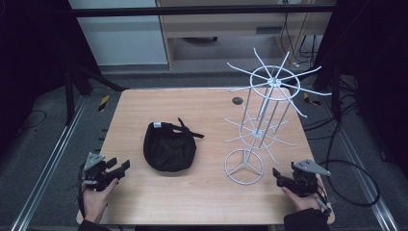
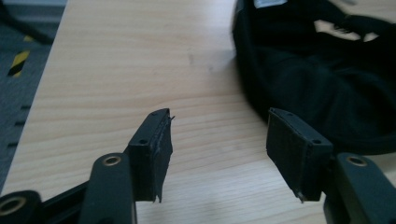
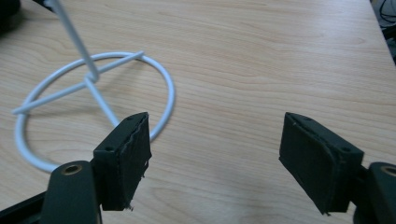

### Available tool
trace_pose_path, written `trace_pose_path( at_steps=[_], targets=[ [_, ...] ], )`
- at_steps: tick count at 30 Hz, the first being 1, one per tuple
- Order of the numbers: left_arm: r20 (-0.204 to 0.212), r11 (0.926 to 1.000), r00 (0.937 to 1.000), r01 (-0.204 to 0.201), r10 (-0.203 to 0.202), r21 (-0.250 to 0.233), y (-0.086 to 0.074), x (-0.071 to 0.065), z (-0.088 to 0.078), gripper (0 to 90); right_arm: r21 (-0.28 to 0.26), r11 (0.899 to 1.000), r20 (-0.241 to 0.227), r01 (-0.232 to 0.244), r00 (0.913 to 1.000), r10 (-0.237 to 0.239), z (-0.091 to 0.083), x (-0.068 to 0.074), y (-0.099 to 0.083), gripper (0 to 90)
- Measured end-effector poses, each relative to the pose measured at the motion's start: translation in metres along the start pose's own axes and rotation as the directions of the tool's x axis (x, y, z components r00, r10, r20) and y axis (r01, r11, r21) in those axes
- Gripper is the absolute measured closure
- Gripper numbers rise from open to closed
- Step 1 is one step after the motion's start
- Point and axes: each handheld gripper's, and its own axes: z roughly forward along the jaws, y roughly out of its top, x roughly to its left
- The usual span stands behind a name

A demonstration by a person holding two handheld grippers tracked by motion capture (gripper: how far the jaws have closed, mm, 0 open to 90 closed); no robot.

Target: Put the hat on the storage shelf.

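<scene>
A black cap (image 1: 169, 148) lies upside down in the middle of the wooden table (image 1: 202, 192), its strap and a white label facing up. To its right stands a white wire rack (image 1: 262, 130) with spoked arms on a ring base (image 1: 244, 166). My left gripper (image 1: 121, 169) rests near the front left, open, jaws pointing at the cap (image 2: 322, 79) with nothing between them. My right gripper (image 1: 277, 175) sits at the front right, open and empty, just right of the ring base (image 3: 93, 102).
The table's left edge drops to a grey floor with metal rails (image 1: 48, 159). Cables (image 1: 346, 168) lie on the floor at the right. A small dark disc (image 1: 237, 100) is set in the tabletop at the back.
</scene>
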Motion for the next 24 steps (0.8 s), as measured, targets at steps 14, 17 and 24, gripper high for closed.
trace_pose_path(
  at_steps=[14,17,24],
  targets=[
    [0.103,0.9886,0.9839,-0.149,0.146,0.024,0.005,-0.055,0.007,45.3,0.003,1.0,-0.063,0.017,0.9979,-0.016,-0.007,0.023,0.003,38.0],
    [0.117,0.9855,0.9795,-0.168,0.164,0.025,0.008,-0.064,0.009,45.2,0.007,0.999,-0.082,0.036,0.996,-0.035,-0.005,0.028,0.004,40.3],
    [0.146,0.9727,0.9633,-0.231,0.225,0.023,0.015,-0.083,0.013,45.3,0.006,0.999,-0.095,0.05,0.9943,-0.049,-0.006,0.03,0.005,44.5]
  ],
)
